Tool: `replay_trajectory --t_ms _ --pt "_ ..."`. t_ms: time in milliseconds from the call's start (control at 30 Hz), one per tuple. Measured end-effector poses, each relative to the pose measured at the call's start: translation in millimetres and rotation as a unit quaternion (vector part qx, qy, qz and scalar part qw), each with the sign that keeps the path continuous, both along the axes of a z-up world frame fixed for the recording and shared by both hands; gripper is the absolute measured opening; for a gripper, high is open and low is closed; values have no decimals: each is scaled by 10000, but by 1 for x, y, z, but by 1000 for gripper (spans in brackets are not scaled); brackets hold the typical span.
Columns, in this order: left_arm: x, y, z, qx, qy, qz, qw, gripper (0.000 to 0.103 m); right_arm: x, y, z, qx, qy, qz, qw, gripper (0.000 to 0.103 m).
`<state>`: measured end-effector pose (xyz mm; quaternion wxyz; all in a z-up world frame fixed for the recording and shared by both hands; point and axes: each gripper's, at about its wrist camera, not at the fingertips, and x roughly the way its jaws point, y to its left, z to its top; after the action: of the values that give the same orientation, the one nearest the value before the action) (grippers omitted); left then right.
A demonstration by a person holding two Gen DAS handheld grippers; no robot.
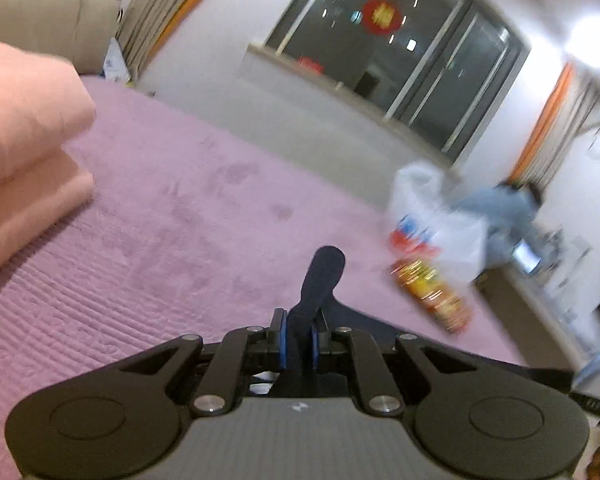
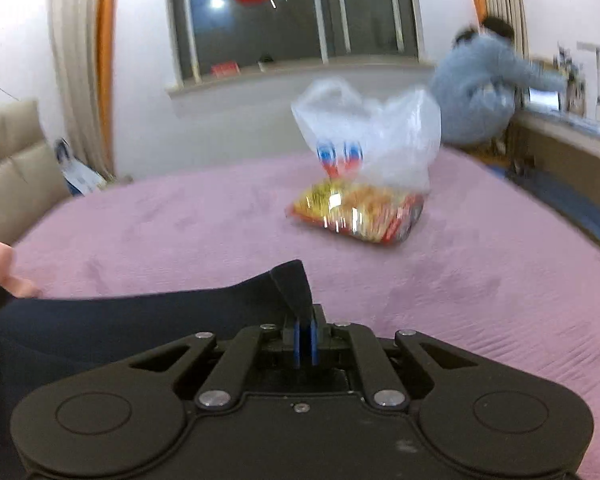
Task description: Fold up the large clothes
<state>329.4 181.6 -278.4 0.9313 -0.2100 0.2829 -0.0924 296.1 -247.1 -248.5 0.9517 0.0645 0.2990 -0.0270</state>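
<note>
Left gripper (image 1: 299,338) pinching a bunched fold of navy cloth (image 1: 321,280), blue pads pressed onto it from both sides, cloth tip sticking up past the fingers. Right gripper (image 2: 305,338) also clamping the cloth (image 2: 140,320), pads nearly together around a raised corner, the rest of the cloth trailing off left and low across the view. Cloth hanging just over the pink bed (image 1: 180,216), held at both ends. Pink folded quilt (image 1: 24,136) lying on the bed at left in the left view. Snack pack (image 2: 358,212) sitting on the bed ahead, touching a white plastic bag (image 2: 380,136) standing right behind it. Person in blue (image 2: 480,84) crouching past the far bed edge, beside a desk (image 2: 572,136). Dark window (image 2: 300,12) facing both cameras, curtains (image 2: 80,60) hanging at its sides. Beige headboard (image 2: 8,168) showing at far left. Both views blurring heavily.
</note>
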Motion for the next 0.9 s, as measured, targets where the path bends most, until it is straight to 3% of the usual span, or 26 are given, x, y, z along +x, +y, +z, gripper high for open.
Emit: replay_trajectory --t_ms 133,167,200,267,367,400,467,500,567,600,633,700,733,800,833,867,900 --pt "32 -18 -64 578 699 143 9958 13 44 1 -70 8 895 -378 9953 7" --pt "34 -19 -76 682 789 213 9943 17 50 1 -85 51 1127 -424 9927 8" --pt "35 -21 -88 790 857 277 9928 28 56 0 -99 84 1363 -462 9896 12" --pt "33 -18 -97 830 842 286 9926 31 60 2 -112 52 1596 -373 9865 15" --pt "27 -9 -81 726 903 388 9925 35 54 1 -91 -25 1568 -234 9874 29" --pt "21 -5 -71 735 821 498 9927 35 45 0 -76 -20 1467 -279 9888 39" --pt "-1 -1 -43 773 470 666 9937 37 20 8 -43 -167 1066 -197 9940 48" --pt "-15 -2 -31 747 321 608 9948 40 6 16 -29 -224 891 -27 9958 59" --pt "-37 -5 -21 555 289 348 9974 40 -20 38 -17 -129 814 411 9958 59" --pt "-50 -9 -21 340 421 140 9984 39 -32 52 -20 -74 935 627 9936 51" --pt "-59 -12 -27 97 544 -50 9985 39 -43 66 -26 -118 1083 733 9913 26" --pt "-78 -16 -47 -261 907 -188 9954 28 -61 89 -47 -511 1286 786 9873 0" --pt "-87 -17 -59 -290 1099 -153 9934 26 -67 95 -60 -730 1364 712 9854 0" --pt "-96 -13 -89 -112 1566 66 9876 10 -67 96 -89 -1037 1619 514 9800 0" --pt "-98 -6 -106 -43 1818 185 9832 4 -63 90 -105 -946 1809 429 9780 0" --pt "-100 5 -118 -378 1812 201 9825 4 -59 87 -111 -823 1758 343 9804 0" --pt "-103 24 -127 -1058 1819 315 9771 4 -55 85 -110 -774 1755 262 9811 0"
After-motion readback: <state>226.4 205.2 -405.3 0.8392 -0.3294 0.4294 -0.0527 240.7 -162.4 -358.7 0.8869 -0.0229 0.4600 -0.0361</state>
